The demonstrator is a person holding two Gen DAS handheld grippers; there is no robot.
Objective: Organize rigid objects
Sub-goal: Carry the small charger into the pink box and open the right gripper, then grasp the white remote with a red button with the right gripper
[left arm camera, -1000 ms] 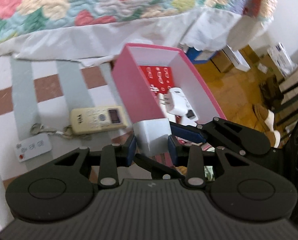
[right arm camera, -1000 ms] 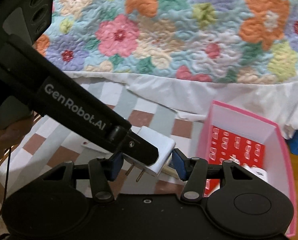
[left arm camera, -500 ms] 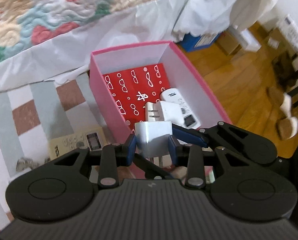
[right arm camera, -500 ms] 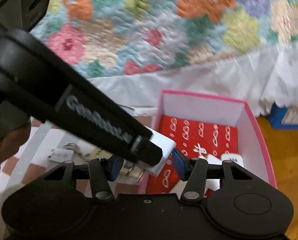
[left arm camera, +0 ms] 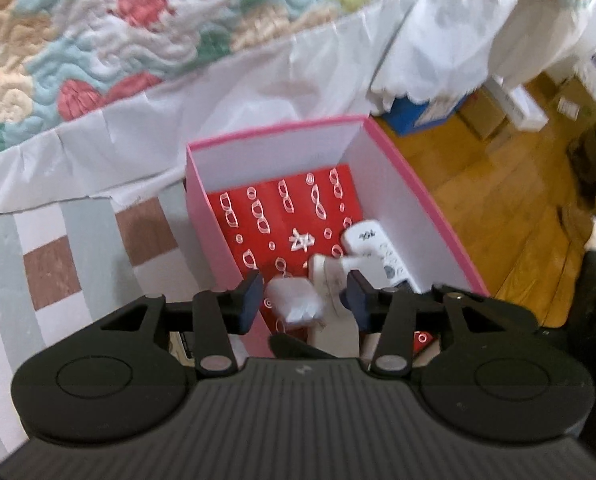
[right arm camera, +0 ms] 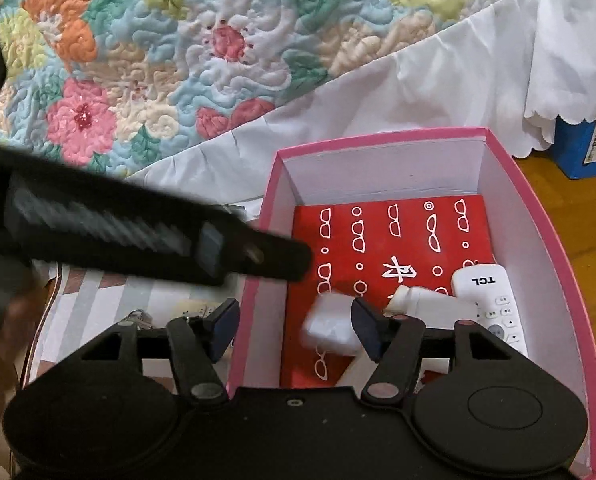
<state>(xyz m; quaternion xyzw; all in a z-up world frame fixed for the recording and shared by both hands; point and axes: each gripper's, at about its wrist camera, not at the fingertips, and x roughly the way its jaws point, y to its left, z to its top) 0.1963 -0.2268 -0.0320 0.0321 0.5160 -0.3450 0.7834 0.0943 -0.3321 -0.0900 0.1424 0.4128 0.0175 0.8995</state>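
Nearest in both wrist views are the two tools, each poised over the near end of the pink box [right arm camera: 537, 216] so that what they let go lands inside it. The left tool [left arm camera: 303, 300] has its jaws opening, and the white charger block [left arm camera: 296, 300] sits in the gap with clear space at each pad, blurred as though dropping onto the red lining. The right tool [right arm camera: 294, 326] is opening as well, with nothing pressed between its pads; one pad hangs outside the box's left wall and the other inside it, and the same charger block [right arm camera: 329, 326] shows just beyond the inner pad, so it reads as released, not gripped. Just past the block lie a second white adapter [right arm camera: 425, 302] and, to its right against the box's right wall, a white TCL remote [right arm camera: 485, 292], gathered at the near end, presumably because things are dropped in from this side. Farther in, the red lining printed with glasses [right arm camera: 393, 236] is bare. Left of the box the striped mat [left arm camera: 58, 248] runs back to the white bed skirt [left arm camera: 258, 92] and, farthest, the floral quilt [right arm camera: 218, 40].
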